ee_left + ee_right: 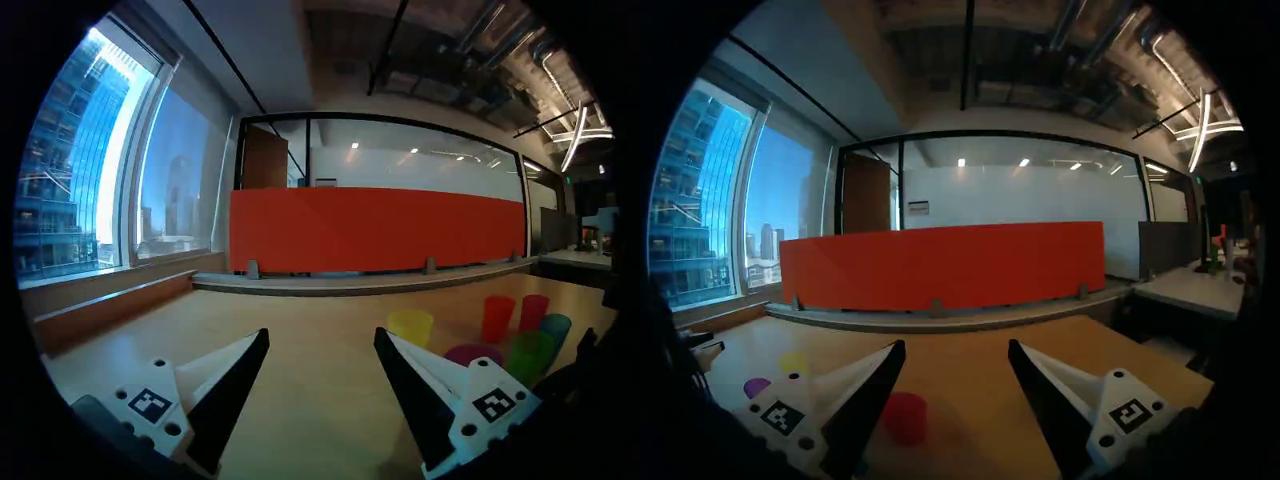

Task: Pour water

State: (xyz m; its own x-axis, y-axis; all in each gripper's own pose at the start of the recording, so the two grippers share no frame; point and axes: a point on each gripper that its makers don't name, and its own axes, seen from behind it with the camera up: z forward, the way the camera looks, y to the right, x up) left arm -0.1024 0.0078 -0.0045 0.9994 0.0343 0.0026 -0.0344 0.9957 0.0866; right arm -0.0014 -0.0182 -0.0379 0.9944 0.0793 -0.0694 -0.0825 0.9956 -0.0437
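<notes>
Wood bench (320, 308) in an office, both claws wide open and empty: left claw (320, 334) has the cups (530, 352) bunched to its right, right claw (954, 346) has a red cup (905, 417) low ahead, and that tight bunch could easily get knocked on approach.

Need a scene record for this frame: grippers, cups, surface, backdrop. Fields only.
left gripper: open, empty
right gripper: open, empty
surface: light wooden table
cups by left gripper: yellow plastic cup, tall red plastic cup, pink-red cup, teal cup, green cup, purple cup, clustered to the right
cup by right gripper: blurred red cup, seen in the gap between the fingers, not gripped
backdrop: orange divider panel, window
water: cannot tell
</notes>
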